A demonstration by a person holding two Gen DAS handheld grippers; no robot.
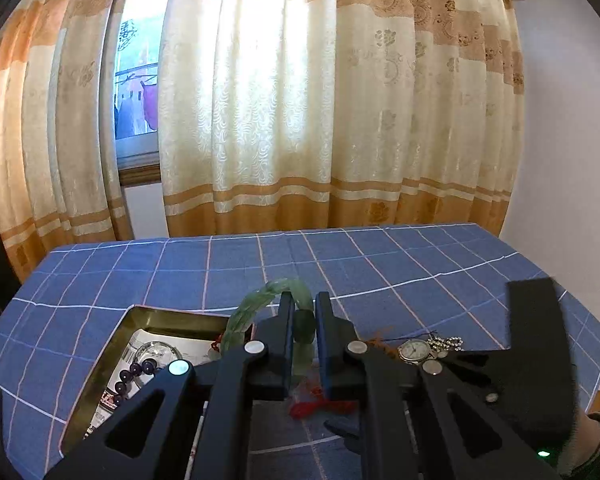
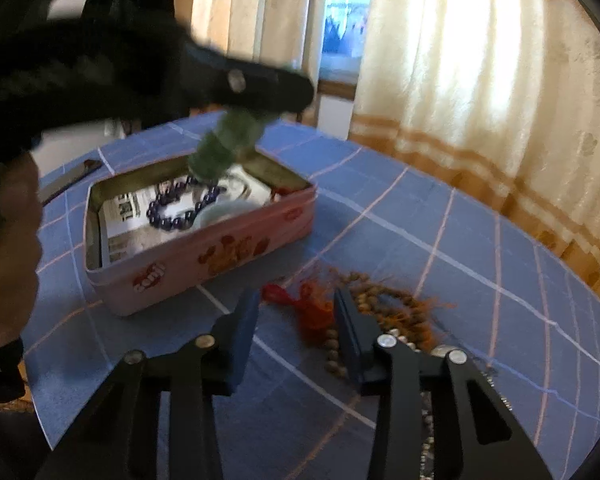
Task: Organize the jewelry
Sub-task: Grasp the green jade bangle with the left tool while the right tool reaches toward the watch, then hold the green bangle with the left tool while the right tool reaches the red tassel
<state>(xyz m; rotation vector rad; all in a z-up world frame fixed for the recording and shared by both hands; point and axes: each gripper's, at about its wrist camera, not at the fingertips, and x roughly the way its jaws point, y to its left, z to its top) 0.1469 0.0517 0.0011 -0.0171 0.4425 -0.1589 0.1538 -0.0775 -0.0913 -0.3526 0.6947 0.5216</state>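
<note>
Jewelry in my left gripper [image 1: 302, 316] right now is a pale green carved jade bangle [image 1: 260, 312], pinched between the two fingers, with its ring arching up and off to the left of the tips. From the right wrist camera I see that same gripper [image 2: 300, 92] up and to the left, with the bangle [image 2: 224, 146] hanging tilted from it over the far end of the pink rectangular tin box [image 2: 220, 256], apart from the contents as far as I can tell through the blur. Inside the tin, on printed paper, lies a dark purple round-bead bracelet [image 2: 176, 208], with a pale ring-shaped piece just beside it. My right gripper [image 2: 296, 312] has its fingers spread apart and holds nothing; it hangs low over the blue checked tablecloth [image 2: 480, 300]. Just ahead of its tips lies a red and orange tassel [image 2: 312, 308], joined to a string of small brown wooden beads [image 2: 380, 304] running off to the right. In the left wrist view, a small silver-cased watch [image 1: 415, 350] with a beaded metal chain sits on the cloth to the right of my left gripper. Cream and orange curtains [image 1: 300, 100] hang behind the table.
</note>
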